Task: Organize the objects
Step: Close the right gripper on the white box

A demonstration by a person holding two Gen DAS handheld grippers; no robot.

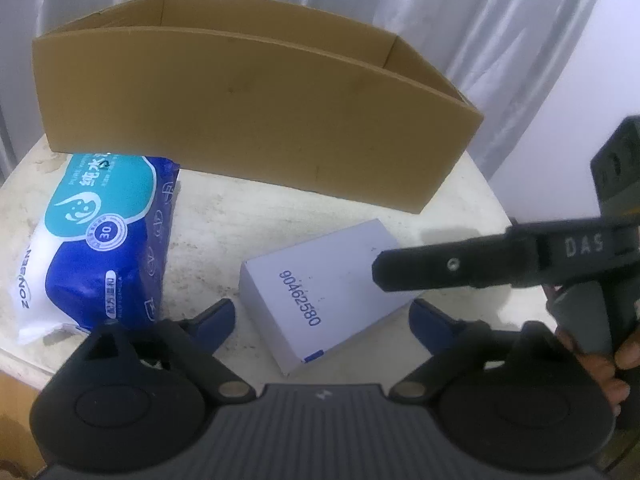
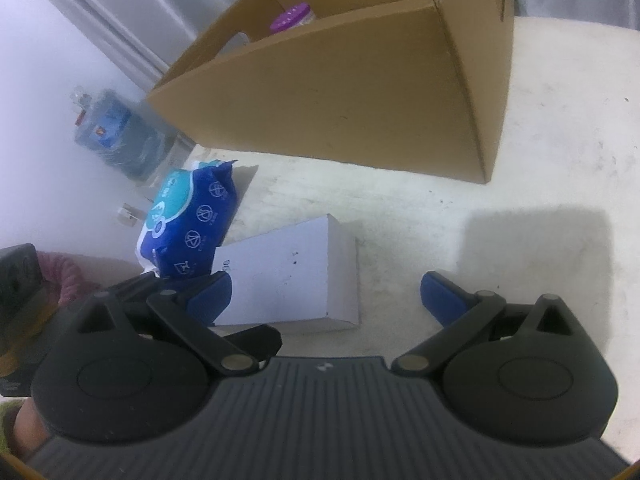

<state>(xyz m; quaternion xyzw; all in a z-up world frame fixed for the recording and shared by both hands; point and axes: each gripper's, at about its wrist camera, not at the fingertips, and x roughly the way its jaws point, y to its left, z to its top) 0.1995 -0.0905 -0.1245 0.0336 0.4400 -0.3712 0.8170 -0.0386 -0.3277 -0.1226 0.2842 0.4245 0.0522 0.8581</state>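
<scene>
A white carton marked 90462580 (image 1: 316, 288) lies flat on the pale table, also in the right wrist view (image 2: 288, 276). A blue and white wet-wipes pack (image 1: 100, 240) lies to its left and also shows in the right wrist view (image 2: 188, 224). An open cardboard box (image 1: 248, 108) stands behind them; in the right wrist view (image 2: 352, 100) a purple-lidded jar (image 2: 290, 18) shows inside it. My left gripper (image 1: 324, 320) is open, its fingers on either side of the carton's near end. My right gripper (image 2: 326, 298) is open just above the carton's right part; its finger (image 1: 440, 270) reaches over the carton.
The table (image 2: 560, 160) has bare surface to the right of the carton. Its front left edge (image 1: 24, 364) is close to the wipes pack. A large water bottle (image 2: 116, 132) stands on the floor beyond the table. White curtains (image 1: 440, 8) hang behind.
</scene>
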